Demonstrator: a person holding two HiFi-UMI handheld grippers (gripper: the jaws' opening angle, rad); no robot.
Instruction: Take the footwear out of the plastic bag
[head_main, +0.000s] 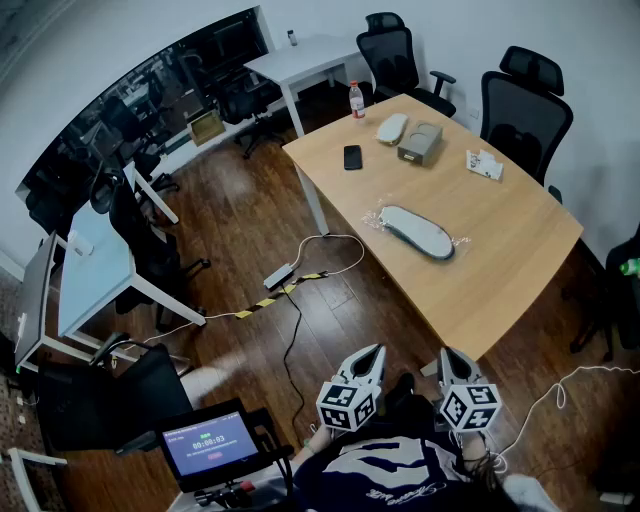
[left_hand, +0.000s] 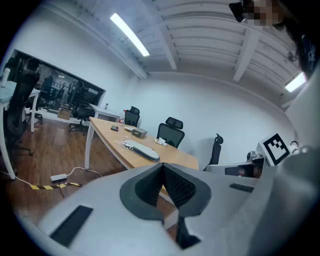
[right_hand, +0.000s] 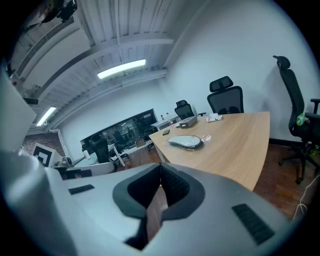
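A grey slipper sealed in a clear plastic bag (head_main: 420, 231) lies on the wooden table (head_main: 520, 260), near its front left side. The same bag (left_hand: 141, 149) shows small and far off in the left gripper view, and the bag (right_hand: 187, 142) lies ahead in the right gripper view. Both grippers are held low, close to the person's body, well short of the table. My left gripper (head_main: 372, 352) is shut with nothing in it. My right gripper (head_main: 451, 355) is likewise shut and empty.
Farther back on the table lie a black phone (head_main: 352, 157), a water bottle (head_main: 357, 100), a second pale slipper (head_main: 392, 128), a grey box (head_main: 421, 142) and a small packet (head_main: 484, 163). Black office chairs (head_main: 525, 100) stand behind it. Cables and a power strip (head_main: 278, 276) cross the wooden floor.
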